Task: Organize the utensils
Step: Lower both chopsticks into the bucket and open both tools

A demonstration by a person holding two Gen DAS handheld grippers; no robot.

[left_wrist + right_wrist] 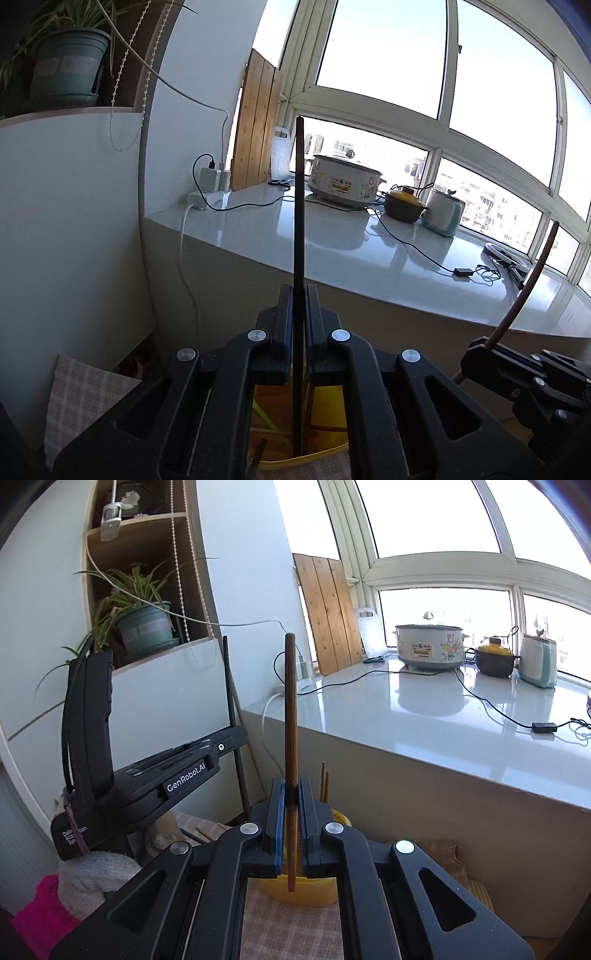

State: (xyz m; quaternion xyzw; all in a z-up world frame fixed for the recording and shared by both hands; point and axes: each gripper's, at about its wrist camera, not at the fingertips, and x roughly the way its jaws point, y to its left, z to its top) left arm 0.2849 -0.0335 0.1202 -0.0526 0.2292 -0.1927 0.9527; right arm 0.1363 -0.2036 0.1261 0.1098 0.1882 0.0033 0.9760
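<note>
My left gripper (298, 291) is shut on a dark chopstick (298, 206) held upright, its lower end down inside a yellow holder (325, 406) below the jaws. My right gripper (291, 786) is shut on a brown wooden chopstick (290, 709), upright, its lower tip just above the yellow holder (295, 890). Two more chopsticks (324, 781) stand in that holder. The right gripper (480, 350) with its chopstick (532, 280) shows at the right of the left wrist view. The left gripper body (155, 779) shows at the left of the right wrist view.
The holder stands on a checked cloth (291, 926). Behind is a white counter (424, 709) with a cooker (430, 646), a brown pot (495, 661), a kettle (537, 661), cables and a power strip (203, 197). A potted plant (144, 627) sits on a shelf.
</note>
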